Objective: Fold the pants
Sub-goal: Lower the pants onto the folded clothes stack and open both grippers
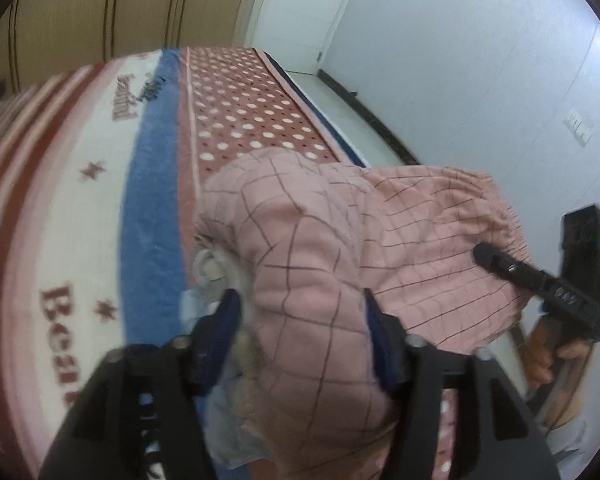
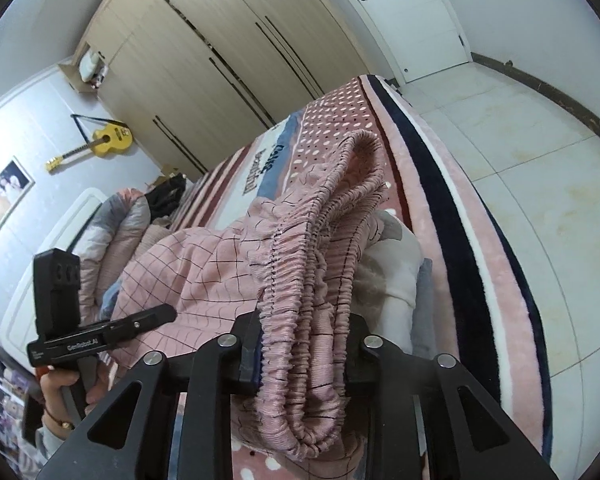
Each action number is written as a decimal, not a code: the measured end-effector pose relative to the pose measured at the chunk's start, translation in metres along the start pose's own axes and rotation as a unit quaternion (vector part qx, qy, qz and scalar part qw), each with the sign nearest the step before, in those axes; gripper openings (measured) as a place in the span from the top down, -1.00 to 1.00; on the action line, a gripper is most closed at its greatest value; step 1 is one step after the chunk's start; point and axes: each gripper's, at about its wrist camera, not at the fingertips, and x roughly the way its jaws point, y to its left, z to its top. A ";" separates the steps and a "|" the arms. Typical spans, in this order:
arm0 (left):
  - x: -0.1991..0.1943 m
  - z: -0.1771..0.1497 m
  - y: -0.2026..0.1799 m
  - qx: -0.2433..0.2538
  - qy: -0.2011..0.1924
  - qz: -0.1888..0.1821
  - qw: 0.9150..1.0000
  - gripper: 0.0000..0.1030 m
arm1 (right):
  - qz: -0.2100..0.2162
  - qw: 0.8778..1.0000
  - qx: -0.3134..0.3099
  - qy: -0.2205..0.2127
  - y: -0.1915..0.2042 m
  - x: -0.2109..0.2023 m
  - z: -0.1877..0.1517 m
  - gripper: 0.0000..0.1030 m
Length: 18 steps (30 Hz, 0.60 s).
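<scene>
The pink checked pants (image 1: 320,240) hang bunched above the bed, held up by both grippers. My left gripper (image 1: 300,316) is shut on a thick bunch of the pink fabric, with grey-white lining showing beside its left finger. My right gripper (image 2: 300,344) is shut on the gathered elastic waistband (image 2: 320,240), which loops up and away from it. In the left wrist view the right gripper (image 1: 488,256) shows at the right, pressed into the waistband. In the right wrist view the left gripper (image 2: 160,314) shows at the lower left against the pants.
A bed with a pink, blue and white patterned blanket (image 1: 100,200) lies under the pants. White and grey clothes (image 2: 396,272) lie on it to the right. A wardrobe (image 2: 220,60), a white door (image 2: 412,20), tiled floor (image 2: 520,140) and a yellow guitar (image 2: 108,140) surround the bed.
</scene>
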 end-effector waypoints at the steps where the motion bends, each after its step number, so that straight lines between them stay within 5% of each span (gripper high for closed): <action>1: -0.003 0.000 -0.001 0.006 -0.004 0.012 1.000 -0.36 | -0.008 1.000 -0.005 -0.001 0.002 -0.001 0.000 0.57; 8: -0.032 -0.008 0.000 0.024 -0.016 0.032 0.999 -0.36 | -0.100 0.993 -0.051 -0.029 0.026 -0.022 -0.004 0.22; 18: -0.120 -0.061 -0.003 0.041 -0.076 0.044 0.995 -0.37 | -0.148 0.978 -0.134 -0.064 0.100 -0.078 -0.045 -0.02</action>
